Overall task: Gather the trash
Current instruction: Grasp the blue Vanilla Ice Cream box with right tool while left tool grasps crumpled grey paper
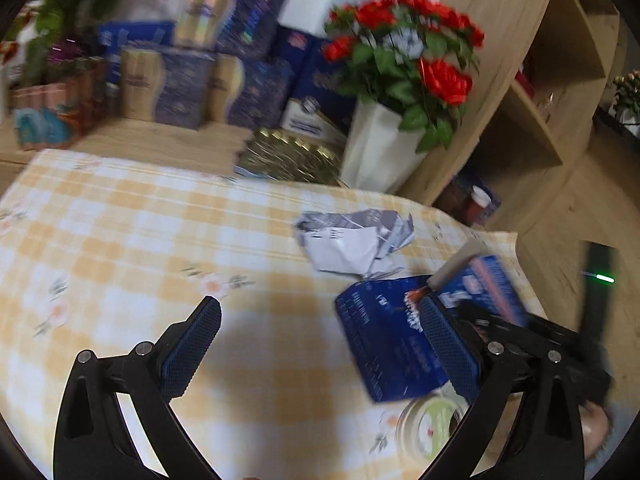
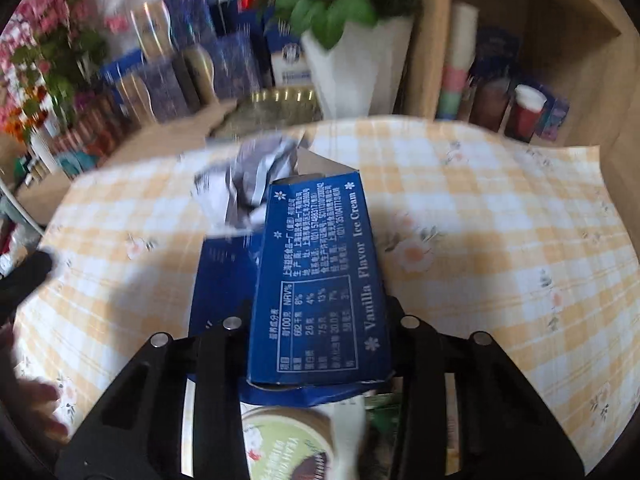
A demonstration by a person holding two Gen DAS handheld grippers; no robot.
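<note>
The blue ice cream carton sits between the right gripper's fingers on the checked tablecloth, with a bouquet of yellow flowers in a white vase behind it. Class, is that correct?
Not quite. The flowers are red, not yellow, as the left wrist view shows. The rest holds: the blue ice cream carton sits between the fingers of the right gripper on the checked tablecloth, with the white vase behind.

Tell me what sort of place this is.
Probably a home living or dining room: a checked floral tablecloth, red flowers in a white vase, wooden shelves and stacked gift boxes.

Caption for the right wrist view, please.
Right gripper closed on a blue ice cream carton above the checked tablecloth, crumpled paper beyond.
</note>
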